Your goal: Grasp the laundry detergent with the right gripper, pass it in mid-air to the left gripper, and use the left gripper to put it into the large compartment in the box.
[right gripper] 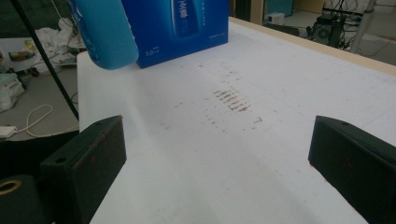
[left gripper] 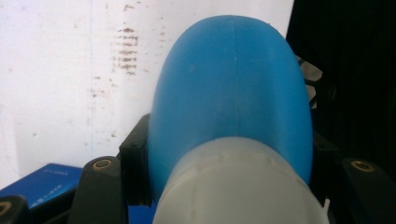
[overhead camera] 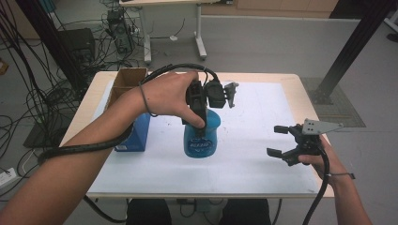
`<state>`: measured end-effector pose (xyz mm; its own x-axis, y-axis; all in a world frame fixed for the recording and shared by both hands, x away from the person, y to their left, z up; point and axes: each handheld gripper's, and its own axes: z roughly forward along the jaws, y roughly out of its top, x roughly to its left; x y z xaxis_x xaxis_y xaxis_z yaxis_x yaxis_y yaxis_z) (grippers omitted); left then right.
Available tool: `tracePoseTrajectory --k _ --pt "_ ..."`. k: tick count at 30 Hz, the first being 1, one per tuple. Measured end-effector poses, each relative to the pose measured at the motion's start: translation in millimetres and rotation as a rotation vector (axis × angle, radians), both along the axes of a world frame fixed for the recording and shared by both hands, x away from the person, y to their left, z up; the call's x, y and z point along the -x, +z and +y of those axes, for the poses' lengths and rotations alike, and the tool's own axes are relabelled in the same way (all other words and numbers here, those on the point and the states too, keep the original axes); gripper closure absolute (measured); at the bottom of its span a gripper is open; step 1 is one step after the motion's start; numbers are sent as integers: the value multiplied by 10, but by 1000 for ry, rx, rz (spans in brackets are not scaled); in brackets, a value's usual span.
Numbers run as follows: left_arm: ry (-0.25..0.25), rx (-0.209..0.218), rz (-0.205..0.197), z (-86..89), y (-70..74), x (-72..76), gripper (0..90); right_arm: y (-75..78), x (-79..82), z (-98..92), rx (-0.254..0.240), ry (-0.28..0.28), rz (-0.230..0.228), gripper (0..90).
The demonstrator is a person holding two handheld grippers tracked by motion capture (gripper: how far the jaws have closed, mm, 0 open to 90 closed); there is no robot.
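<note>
Blue bottle clamped by left gripper; right gripper empty and wide open.

From the left: a blue box (overhead camera: 136, 133) is seen beside the blue bottle (overhead camera: 202, 136), which is gripped near its top by the left gripper (overhead camera: 201, 123) over the white sheet (overhead camera: 263, 140). The bottle's pale cap is disclosed in the left gripper view; its label is cut off there. The right gripper (overhead camera: 281, 140) is held apart, nothing between its jaws.

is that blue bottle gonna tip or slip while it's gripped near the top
Blue bottle looks smooth, rounded plastic, so probably slippery. The left gripper clamps it up by the neck, so the heavier body may swing. Likely rigid, not fragile.
</note>
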<state>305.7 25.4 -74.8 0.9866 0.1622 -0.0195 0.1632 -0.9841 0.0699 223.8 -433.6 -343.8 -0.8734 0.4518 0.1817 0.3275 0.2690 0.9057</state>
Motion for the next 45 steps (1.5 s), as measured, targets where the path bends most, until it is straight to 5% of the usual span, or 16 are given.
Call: tracePoseTrajectory --k 10,20,29,45 --pt "179 20 -29 94 147 -170 380 -43 7 -15 4 -23 9 38" --pt "297 40 -63 171 325 -286 380 -47 -11 3 5 -28 9 38" --pt "338 73 -60 202 543 -341 380 -45 -9 11 4 -41 6 38" --pt "436 44 -51 121 748 -438 380 -29 4 29 5 -52 -6 39"
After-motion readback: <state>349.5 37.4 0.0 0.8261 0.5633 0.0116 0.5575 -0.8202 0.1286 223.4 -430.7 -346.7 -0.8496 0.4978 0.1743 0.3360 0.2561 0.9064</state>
